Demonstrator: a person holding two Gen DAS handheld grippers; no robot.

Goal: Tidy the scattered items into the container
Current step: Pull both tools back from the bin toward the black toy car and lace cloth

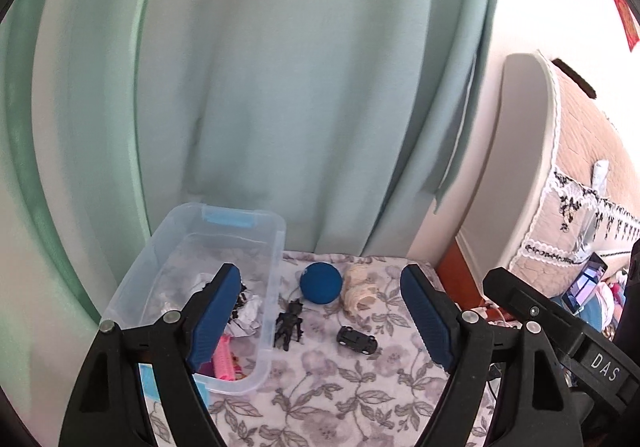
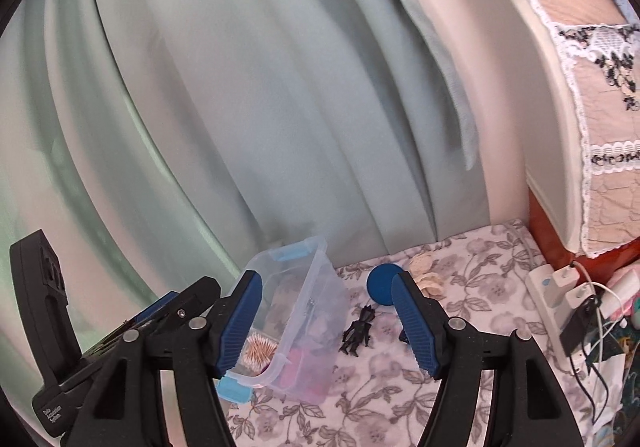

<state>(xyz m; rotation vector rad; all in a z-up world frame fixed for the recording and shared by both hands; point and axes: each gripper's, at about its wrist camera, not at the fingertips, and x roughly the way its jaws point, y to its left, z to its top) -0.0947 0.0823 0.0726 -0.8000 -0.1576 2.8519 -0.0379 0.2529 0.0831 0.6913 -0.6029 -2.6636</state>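
both the left gripper (image 1: 320, 311) and the right gripper (image 2: 326, 323) stand wide open and empty. the clear plastic bin (image 1: 276, 247) sits by each one's left finger. between the left gripper's fingers lie a black figurine (image 1: 289, 325), blue ball (image 1: 321, 282), toy car (image 1: 357, 340) and shell (image 1: 360, 287) on the floral cloth (image 1: 340, 399).

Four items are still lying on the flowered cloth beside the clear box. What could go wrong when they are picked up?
1. The round blue ball may roll away if the fingers nudge it.
2. The small black toy car is low, so the fingers could snag the flowered cloth.
3. The black toy figure lies beside the clear plastic box; a finger could bump the wall.
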